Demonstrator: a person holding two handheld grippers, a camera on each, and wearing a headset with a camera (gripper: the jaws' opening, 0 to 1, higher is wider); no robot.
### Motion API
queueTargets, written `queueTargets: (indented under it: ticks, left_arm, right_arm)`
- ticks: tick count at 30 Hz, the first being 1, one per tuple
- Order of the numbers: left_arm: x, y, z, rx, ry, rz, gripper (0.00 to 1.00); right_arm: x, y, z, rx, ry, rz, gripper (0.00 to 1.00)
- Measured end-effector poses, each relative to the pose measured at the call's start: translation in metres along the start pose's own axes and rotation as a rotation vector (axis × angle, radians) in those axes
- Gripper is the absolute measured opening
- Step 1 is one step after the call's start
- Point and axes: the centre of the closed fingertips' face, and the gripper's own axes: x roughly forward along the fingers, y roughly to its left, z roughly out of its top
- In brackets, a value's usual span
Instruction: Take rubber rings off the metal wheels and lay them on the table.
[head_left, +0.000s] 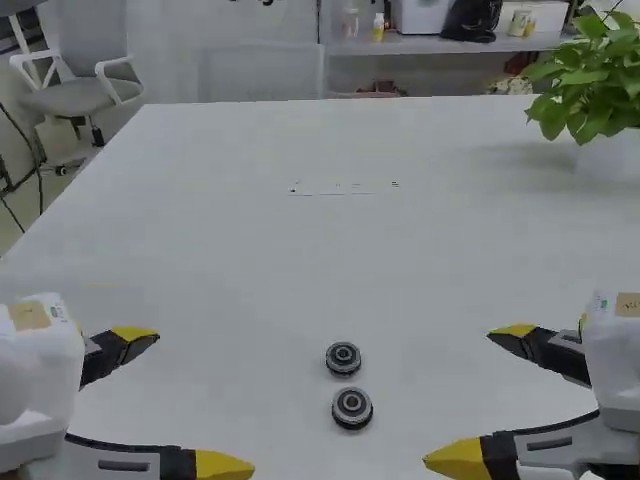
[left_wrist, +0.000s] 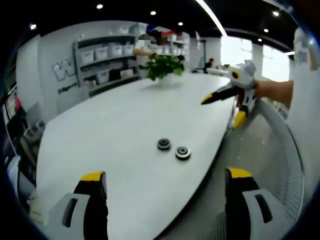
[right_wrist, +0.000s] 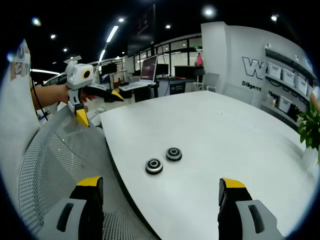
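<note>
Two small metal wheels with black rubber rings lie flat on the white table (head_left: 300, 250), close to its near edge. One wheel (head_left: 343, 359) (left_wrist: 164, 145) (right_wrist: 174, 154) lies just behind the other wheel (head_left: 352, 408) (left_wrist: 183, 153) (right_wrist: 154, 166). My left gripper (head_left: 180, 400) (left_wrist: 165, 176) hovers open to the left of them, at the table's edge. Opposite it, on the right, my right gripper (head_left: 480, 396) (right_wrist: 160, 183) is open too. Neither holds anything. Each gripper view also catches the other gripper across the wheels: the right gripper (left_wrist: 235, 90) and the left gripper (right_wrist: 90, 95).
A potted green plant (head_left: 590, 80) stands at the table's back right corner. A thin pale strip (head_left: 345, 187) lies mid-table. A white office chair (head_left: 70, 85) stands beyond the back left corner, and shelves (head_left: 440, 40) line the far wall.
</note>
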Motion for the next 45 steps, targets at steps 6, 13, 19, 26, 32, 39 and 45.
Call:
queueTargets:
  ticks: [6, 13, 19, 26, 32, 39, 45]
  left_arm:
    - [-0.003, 0.007, 0.005, 0.014, -0.023, -0.023, 1.00]
    - [-0.007, 0.010, 0.002, 0.023, -0.031, -0.039, 1.00]
    - [-0.008, 0.014, 0.001, 0.030, -0.033, -0.052, 0.99]
    - [-0.006, 0.014, 0.002, 0.042, -0.038, -0.069, 0.97]
    - [-0.003, 0.012, 0.005, 0.050, -0.041, -0.086, 0.96]
    - [-0.001, 0.012, 0.011, 0.067, -0.045, -0.094, 0.92]
    - [0.003, 0.012, 0.014, 0.089, -0.041, -0.110, 0.88]
  right_arm:
    - [0.005, 0.007, 0.007, -0.015, -0.005, -0.004, 0.96]
    - [0.009, 0.011, 0.010, -0.020, -0.001, -0.016, 0.95]
    - [0.009, 0.010, 0.011, -0.014, -0.010, -0.033, 0.95]
    - [0.007, 0.012, 0.012, -0.026, -0.017, -0.043, 0.93]
    - [0.004, 0.010, 0.015, -0.036, -0.030, -0.051, 0.90]
    - [0.005, 0.007, 0.019, -0.060, -0.041, -0.052, 0.86]
    - [0.012, 0.005, 0.024, -0.071, -0.049, -0.037, 0.84]
